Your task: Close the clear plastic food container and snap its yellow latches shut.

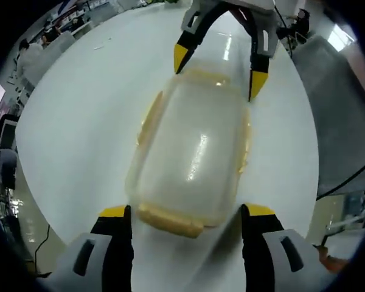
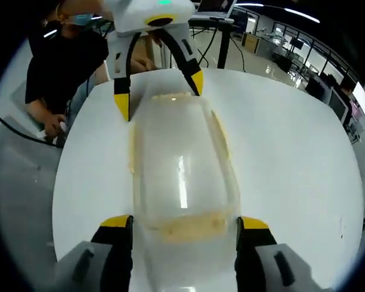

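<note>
The clear plastic food container (image 1: pixel 191 161) lies lid-down-closed on the round white surface (image 1: pixel 79 134), occupying the centre of the left gripper view and running from the lower centre toward the upper centre of the frame. A yellow latch (image 1: pixel 170 220) sits at its near end, in the lower centre; further yellow latches (image 1: pixel 149 118) run along its long sides. Whether each latch is fully snapped cannot be told.

In the left gripper view, the left gripper (image 1: pixel 185 216) rises from the bottom of the frame. Its fingers (image 1: pixel 115 234) are apart and straddle the near end of the container, one on each side; contact with the walls cannot be confirmed. The right gripper (image 1: pixel 222 70) enters from the top centre, its yellow-tipped fingers apart and set over the far end of the container.

In the right gripper view, the container (image 2: pixel 181 176) again fills the centre of the frame on the surface (image 2: pixel 292 152). The right gripper (image 2: pixel 184 228) has its fingers apart, flanking the near end. The left gripper (image 2: pixel 158 91) shows at the upper centre, fingers apart, bracketing the far end. A person in a dark top (image 2: pixel 61 67) stands at the upper left, beyond the edge of the surface.
</note>
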Demonstrator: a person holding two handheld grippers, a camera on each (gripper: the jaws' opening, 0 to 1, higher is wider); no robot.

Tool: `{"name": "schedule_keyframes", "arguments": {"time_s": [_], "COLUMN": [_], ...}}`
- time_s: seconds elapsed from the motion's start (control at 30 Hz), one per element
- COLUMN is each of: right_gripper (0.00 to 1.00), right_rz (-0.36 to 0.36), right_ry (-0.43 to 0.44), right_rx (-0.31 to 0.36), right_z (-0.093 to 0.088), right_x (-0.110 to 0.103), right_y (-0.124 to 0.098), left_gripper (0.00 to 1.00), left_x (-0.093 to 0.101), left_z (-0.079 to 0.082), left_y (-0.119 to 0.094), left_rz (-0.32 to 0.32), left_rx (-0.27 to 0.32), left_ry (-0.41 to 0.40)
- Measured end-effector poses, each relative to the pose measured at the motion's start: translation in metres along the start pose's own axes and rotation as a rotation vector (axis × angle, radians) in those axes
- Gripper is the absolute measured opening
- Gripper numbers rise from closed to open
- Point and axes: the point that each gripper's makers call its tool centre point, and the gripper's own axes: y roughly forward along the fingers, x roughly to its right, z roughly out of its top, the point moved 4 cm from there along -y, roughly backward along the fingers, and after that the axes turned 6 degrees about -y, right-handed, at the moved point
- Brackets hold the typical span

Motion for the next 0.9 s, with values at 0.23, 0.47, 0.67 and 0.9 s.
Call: {"name": "schedule_keyframes", "arguments": {"time_s": [0.23, 0.47, 0.67, 0.9], "right_gripper": [0.57, 0.38, 0.37, 0.39], "right_rz": [0.037, 0.091, 0.084, 0.072], "right_ry": [-0.062, -0.084, -0.122, -0.150], "right_rx": [-0.019, -0.020, -0.044, -0.061], "right_z": [0.000, -0.002, -0.003, -0.002], "right_x": [-0.001, 0.004, 0.007, 0.007], "right_y": [-0.003, -0.007, -0.008, -0.008], "left_gripper": [0.60, 0.58, 0.58, 0.58], "left_x": [-0.001, -0.003, -0.003, -0.001], "left_z": [0.003, 0.004, 0.005, 0.004], "left_y": [-0.001, -0.002, -0.001, -0.002], "left_rz": [0.000, 0.001, 0.004, 0.002], "left_rx": [-0.034, -0.056, -0.057, -0.047], "left_ry": [0.013, 0.028, 0.020, 0.025]}}
